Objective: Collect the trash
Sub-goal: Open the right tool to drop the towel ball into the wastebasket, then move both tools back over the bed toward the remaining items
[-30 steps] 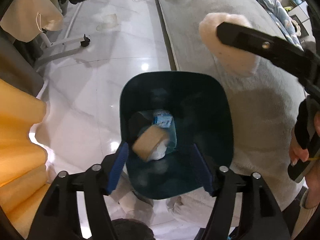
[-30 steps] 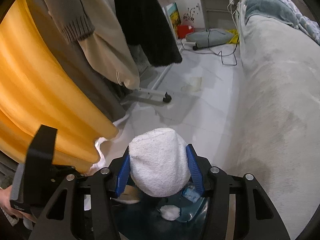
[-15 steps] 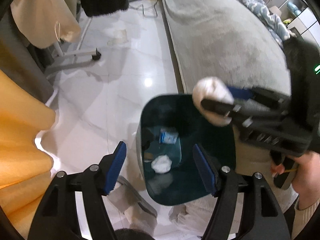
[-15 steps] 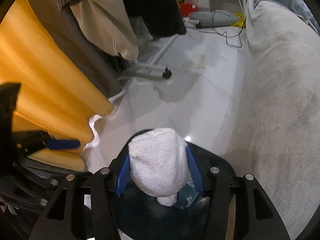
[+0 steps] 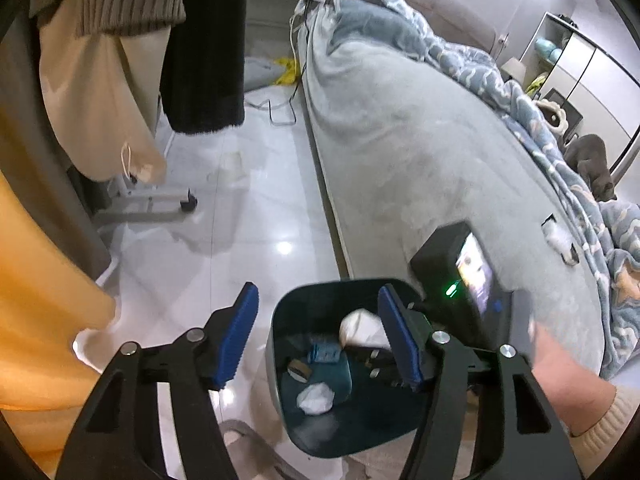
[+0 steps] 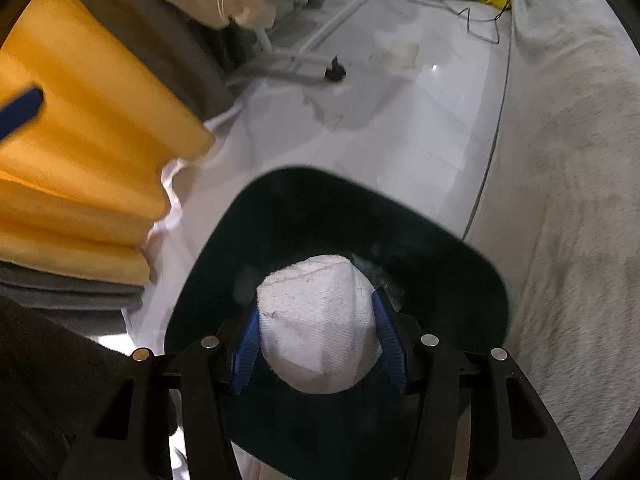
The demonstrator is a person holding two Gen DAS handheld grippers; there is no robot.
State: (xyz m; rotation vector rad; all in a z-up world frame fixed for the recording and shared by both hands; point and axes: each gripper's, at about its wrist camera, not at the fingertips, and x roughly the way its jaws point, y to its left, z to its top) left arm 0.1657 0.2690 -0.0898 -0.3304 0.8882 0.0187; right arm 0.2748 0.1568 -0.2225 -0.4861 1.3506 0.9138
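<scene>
So the right gripper (image 6: 318,338) pinches the white cloth wad (image 6: 318,322) midway, over the bin (image 6: 472,264) by the bed edge. Looks soft, light, squashy. Left gripper (image 5: 320,342), empty, has just been closing partway.

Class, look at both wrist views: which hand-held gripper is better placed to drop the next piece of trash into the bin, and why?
Right. The right hand-held gripper clamps a white cloth wad directly above the bin; the left hand-held gripper is empty.

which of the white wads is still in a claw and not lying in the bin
The big white cloth ball, pinched between the right claw's blue pads above the bin. The smaller crumpled tissue lies loose on the bin floor; nothing grips it.
</scene>
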